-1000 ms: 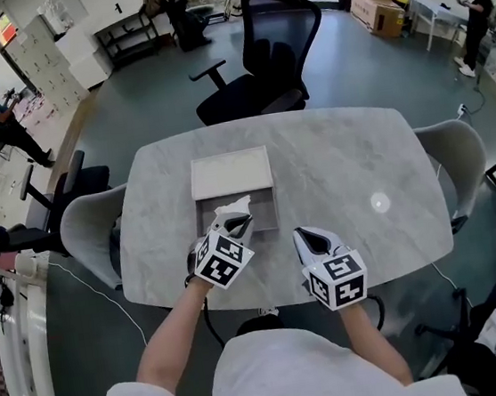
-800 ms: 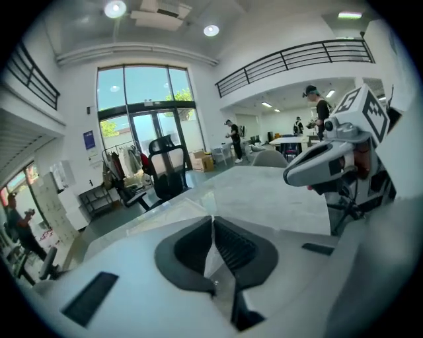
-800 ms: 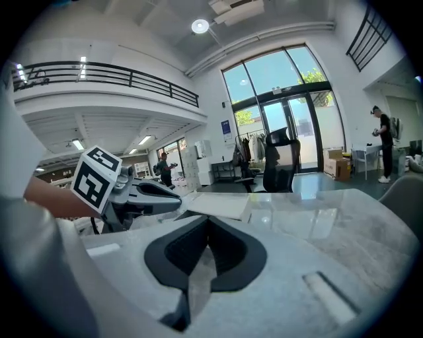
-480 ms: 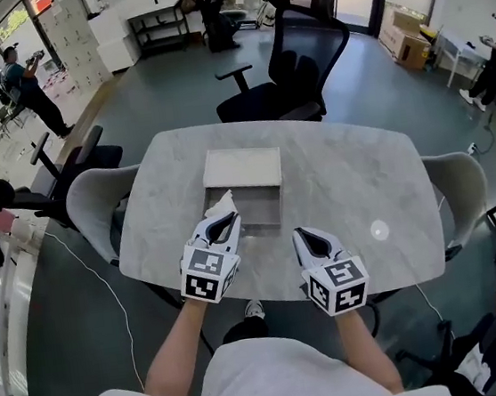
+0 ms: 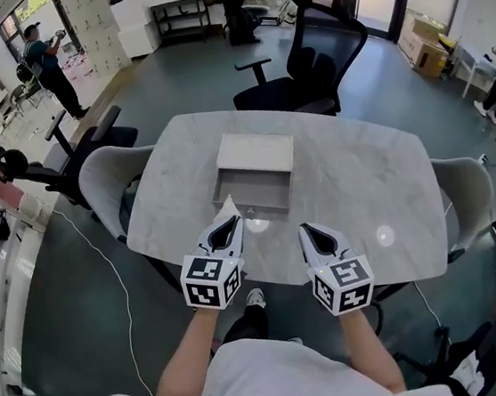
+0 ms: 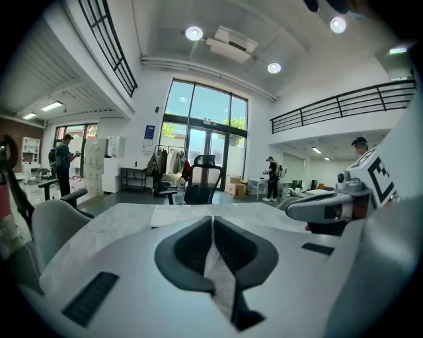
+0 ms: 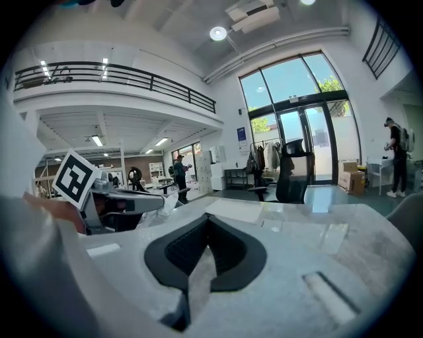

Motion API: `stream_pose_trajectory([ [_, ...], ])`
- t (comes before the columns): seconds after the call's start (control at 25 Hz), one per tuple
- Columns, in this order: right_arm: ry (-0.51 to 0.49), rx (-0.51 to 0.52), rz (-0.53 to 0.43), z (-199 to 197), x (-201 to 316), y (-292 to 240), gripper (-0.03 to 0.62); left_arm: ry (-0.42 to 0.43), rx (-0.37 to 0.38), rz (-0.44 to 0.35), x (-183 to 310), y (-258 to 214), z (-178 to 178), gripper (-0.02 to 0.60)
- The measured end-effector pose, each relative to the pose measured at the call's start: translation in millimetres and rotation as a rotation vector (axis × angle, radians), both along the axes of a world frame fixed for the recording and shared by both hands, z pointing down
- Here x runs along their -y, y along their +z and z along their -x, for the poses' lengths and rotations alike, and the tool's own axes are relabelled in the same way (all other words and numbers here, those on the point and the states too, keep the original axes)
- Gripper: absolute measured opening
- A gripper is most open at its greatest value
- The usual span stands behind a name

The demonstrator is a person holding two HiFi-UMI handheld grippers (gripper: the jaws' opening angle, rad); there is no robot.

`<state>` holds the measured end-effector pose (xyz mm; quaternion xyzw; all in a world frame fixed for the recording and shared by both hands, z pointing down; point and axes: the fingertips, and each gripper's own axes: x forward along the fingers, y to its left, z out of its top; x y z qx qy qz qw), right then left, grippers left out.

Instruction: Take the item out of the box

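An open grey box (image 5: 266,201) sits on the marble table (image 5: 362,178), with its flat white lid (image 5: 256,154) lying just behind it. My left gripper (image 5: 230,222) hovers at the box's near left corner, shut on a thin crumpled white item (image 5: 228,208) that sticks up from its tips. The right gripper view shows that white item (image 7: 160,204) at the left gripper's tip. In the left gripper view the jaws (image 6: 213,219) are pressed together. My right gripper (image 5: 309,231) is beside it over the table's near edge, shut and empty (image 7: 208,221).
Grey shell chairs stand at the table's left (image 5: 107,178) and right (image 5: 467,188). A black office chair (image 5: 321,58) is at the far side. A person (image 5: 50,60) stands far off to the left.
My left gripper has drawn back from over the box toward the table's near edge, with the white item still in it. The right gripper has barely shifted; the head view has swung.
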<state>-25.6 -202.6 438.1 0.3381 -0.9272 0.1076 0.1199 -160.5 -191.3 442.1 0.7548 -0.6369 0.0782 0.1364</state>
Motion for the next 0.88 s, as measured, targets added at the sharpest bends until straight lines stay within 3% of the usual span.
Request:
stream_pose_trajectory([
  [0.88, -0.027, -0.009, -0.008, -5.5, -20.2, 0.8, 0.005, -0.019, -0.025, 0.005, -26.6, 7.2, -8.8, 0.018],
])
